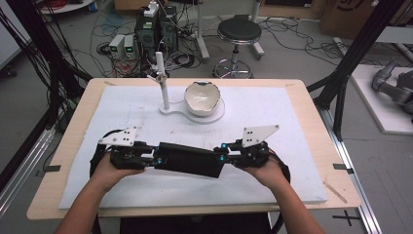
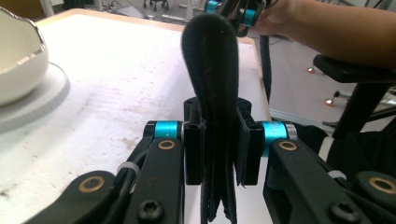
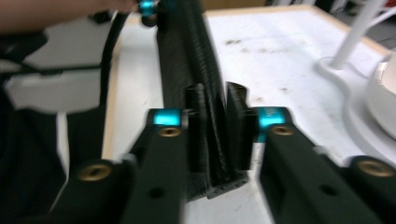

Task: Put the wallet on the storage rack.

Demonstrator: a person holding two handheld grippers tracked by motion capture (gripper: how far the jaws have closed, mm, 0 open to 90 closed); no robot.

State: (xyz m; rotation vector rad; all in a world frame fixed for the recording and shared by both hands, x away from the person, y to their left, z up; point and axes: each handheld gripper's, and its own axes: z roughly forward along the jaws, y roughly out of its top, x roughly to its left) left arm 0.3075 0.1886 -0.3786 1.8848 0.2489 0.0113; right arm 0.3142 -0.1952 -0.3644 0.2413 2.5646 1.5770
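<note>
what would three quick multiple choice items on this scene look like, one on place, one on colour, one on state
1. Where does the white bowl sit?
A. on the far part of the mat, beside the white stand
B. on the stool
C. under the person's left hand

2. What colour is the pouch held between the two tongs?
A. white
B. black
C. red

3. How is the pouch held?
A. lying loose on the mat
B. by the left tongs alone
C. clamped at one end by the left tongs and at the other by the right tongs

Key: 1 A, the high view shows it next to the stand on the mat. 2 B, it looks black in all views. 3 C, each gripper view shows its jaws closed on the pouch.
</note>
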